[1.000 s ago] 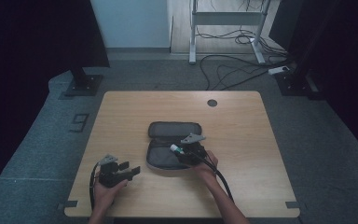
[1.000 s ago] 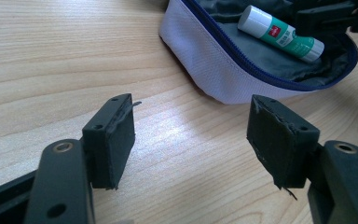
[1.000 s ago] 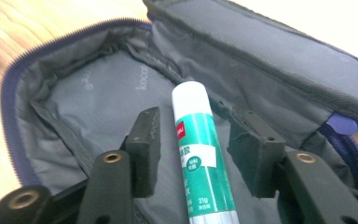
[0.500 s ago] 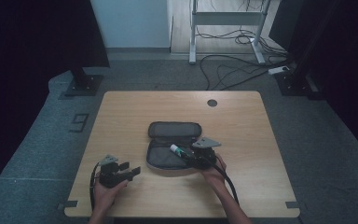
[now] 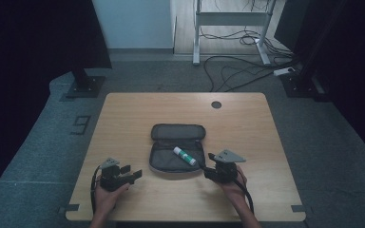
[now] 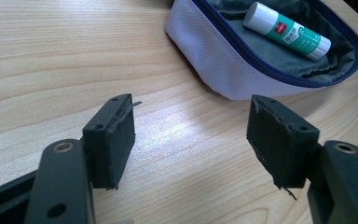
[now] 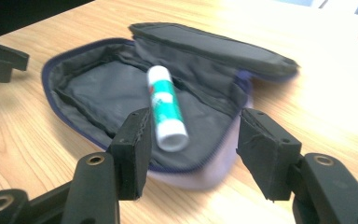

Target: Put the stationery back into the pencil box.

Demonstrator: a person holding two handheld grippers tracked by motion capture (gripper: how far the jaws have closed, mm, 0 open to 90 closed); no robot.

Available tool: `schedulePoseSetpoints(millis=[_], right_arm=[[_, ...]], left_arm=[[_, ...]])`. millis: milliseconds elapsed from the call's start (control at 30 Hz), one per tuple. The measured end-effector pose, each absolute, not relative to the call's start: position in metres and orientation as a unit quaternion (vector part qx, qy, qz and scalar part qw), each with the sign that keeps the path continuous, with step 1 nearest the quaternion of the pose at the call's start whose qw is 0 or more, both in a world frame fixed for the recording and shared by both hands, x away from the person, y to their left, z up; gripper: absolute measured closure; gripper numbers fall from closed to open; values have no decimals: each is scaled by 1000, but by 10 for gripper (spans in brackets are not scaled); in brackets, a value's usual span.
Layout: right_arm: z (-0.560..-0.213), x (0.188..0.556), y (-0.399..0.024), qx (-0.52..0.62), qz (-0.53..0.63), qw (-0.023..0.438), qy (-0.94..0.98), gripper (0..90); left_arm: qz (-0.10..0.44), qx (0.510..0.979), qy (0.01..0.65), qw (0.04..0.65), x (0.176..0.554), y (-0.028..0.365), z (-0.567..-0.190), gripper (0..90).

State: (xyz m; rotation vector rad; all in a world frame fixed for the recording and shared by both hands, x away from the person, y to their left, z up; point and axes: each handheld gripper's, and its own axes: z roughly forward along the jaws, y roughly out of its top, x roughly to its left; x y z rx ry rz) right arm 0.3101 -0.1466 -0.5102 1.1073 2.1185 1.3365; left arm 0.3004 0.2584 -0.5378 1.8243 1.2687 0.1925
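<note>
A dark zip pouch (image 5: pixel 164 159) lies open on the wooden table, its lid folded back. Inside it rests a glue stick (image 5: pixel 184 156) with a white cap and a green label, seen closer as the glue stick (image 7: pixel 167 109) in the pouch (image 7: pixel 93 91). My right gripper (image 5: pixel 210 164) sits just right of the pouch, open and empty; in its own view the right gripper (image 7: pixel 191 140) frames the stick's near end. My left gripper (image 5: pixel 135 174) rests left of the pouch, open and empty. The left gripper (image 6: pixel 191 135) faces the pouch's pale outer wall (image 6: pixel 223 70) and the glue stick (image 6: pixel 286 30).
The table (image 5: pixel 247 123) has a round cable hole (image 5: pixel 216 104) near its far edge. The left gripper's jaw tips (image 7: pixel 0 60) show at the far left of the right gripper view. Cables and a desk frame lie on the floor beyond.
My right gripper let go of the glue stick, which now lies in the pouch, and drew back to the right and toward the person. The left gripper stayed put.
</note>
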Motion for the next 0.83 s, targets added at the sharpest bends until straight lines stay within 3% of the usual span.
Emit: schedulePoseSetpoints(millis=[533, 833], right_arm=[[-537, 294, -199, 438, 452, 202, 751, 404], [-539, 294, -201, 441, 450, 197, 751, 383]], left_arm=[[78, 734, 513, 438, 301, 260, -538, 325], [79, 734, 512, 439, 301, 260, -538, 325]])
